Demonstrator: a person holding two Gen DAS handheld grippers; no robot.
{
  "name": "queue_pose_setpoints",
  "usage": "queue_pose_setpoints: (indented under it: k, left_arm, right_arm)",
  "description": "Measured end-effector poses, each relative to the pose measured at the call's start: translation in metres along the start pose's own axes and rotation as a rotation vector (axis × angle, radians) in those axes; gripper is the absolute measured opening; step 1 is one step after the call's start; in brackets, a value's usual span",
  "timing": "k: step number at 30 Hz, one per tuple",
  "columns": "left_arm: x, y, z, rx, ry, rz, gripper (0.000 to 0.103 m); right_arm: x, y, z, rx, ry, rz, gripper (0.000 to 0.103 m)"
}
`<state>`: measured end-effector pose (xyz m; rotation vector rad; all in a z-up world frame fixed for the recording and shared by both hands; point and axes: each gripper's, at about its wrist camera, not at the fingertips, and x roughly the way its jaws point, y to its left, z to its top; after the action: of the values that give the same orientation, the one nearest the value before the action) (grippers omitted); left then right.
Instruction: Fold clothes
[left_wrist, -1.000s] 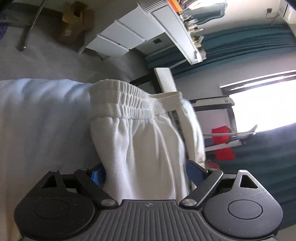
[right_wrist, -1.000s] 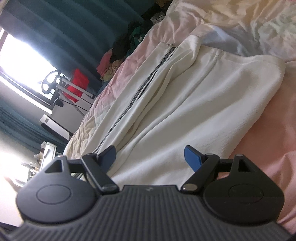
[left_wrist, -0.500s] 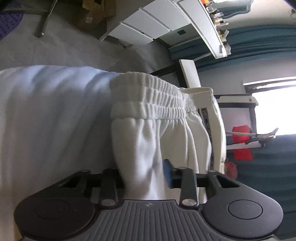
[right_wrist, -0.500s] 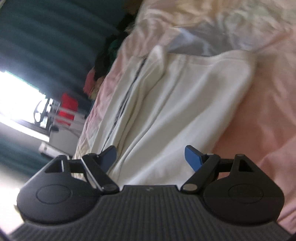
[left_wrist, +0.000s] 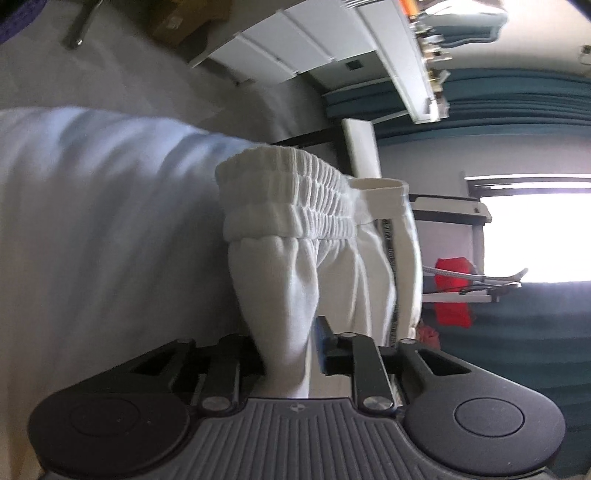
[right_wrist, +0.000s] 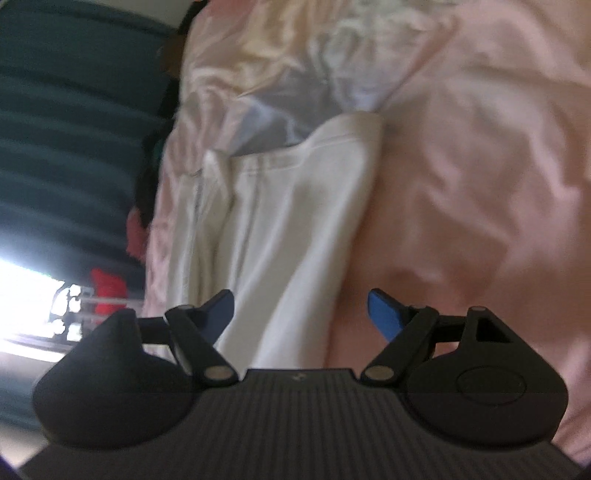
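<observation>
- A bunched fold of the white trousers (left_wrist: 295, 295) is pinched between the closed fingers of the left gripper (left_wrist: 291, 354), just below the elastic waistband (left_wrist: 288, 195).
- The right gripper (right_wrist: 301, 314) is held with its blue-tipped fingers (right_wrist: 384, 314) spread wide, nothing between them, just above the cloth.
- The trousers (right_wrist: 288, 221) are seen laid lengthwise on the pink bedsheet (right_wrist: 480, 184), near the bed's edge.
- Beyond, teal curtains (left_wrist: 517, 110) and a bright window (left_wrist: 535, 232) are seen.
</observation>
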<state>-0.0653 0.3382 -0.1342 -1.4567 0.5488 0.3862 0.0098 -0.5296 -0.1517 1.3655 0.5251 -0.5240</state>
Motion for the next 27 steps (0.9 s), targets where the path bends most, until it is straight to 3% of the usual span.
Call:
queue_pose_setpoints:
  k: [3,4,7,12,13,15,18,19,22,27]
  left_arm:
    - [0.012,0.003,0.002,0.012,0.037,0.011,0.025]
    - [0.015,0.001,0.001,0.044,0.048,0.02,0.027]
    - [0.038,-0.004,0.001,0.06,0.092,0.022,0.033]
    - [0.049,-0.001,0.001,0.029,0.105,0.047,0.031]
    - [0.049,0.0,0.002,0.019,0.104,0.046,0.03]
    - [0.047,0.001,0.002,0.011,0.097,0.046,0.028]
    - [0.043,0.0,0.004,0.026,0.049,0.047,0.015]
    - [0.041,-0.001,0.006,0.025,0.034,0.049,0.015]
    - [0.035,-0.008,0.004,0.016,0.018,0.031,0.011]
    - [0.007,-0.031,0.0,0.108,-0.06,-0.036,0.01]
  right_arm:
    - [0.011,-0.014,0.006,0.109,-0.002,0.005,0.077]
    - [0.015,-0.018,0.008,0.147,-0.015,0.008,0.072]
    - [0.026,-0.025,0.017,0.244,-0.066,0.026,0.069]
    - [0.047,-0.011,0.028,0.166,-0.099,0.02,0.063]
    - [0.047,-0.01,0.03,0.148,-0.116,0.013,0.048]
    - [0.045,-0.008,0.033,0.113,-0.154,-0.01,0.029]
    - [0.044,-0.014,0.038,0.119,-0.178,0.003,0.014]
    - [0.043,-0.015,0.04,0.124,-0.185,0.013,0.009]
    - [0.034,-0.014,0.042,0.117,-0.214,0.055,0.007]
    - [0.005,0.009,0.035,-0.002,-0.281,0.121,0.006]
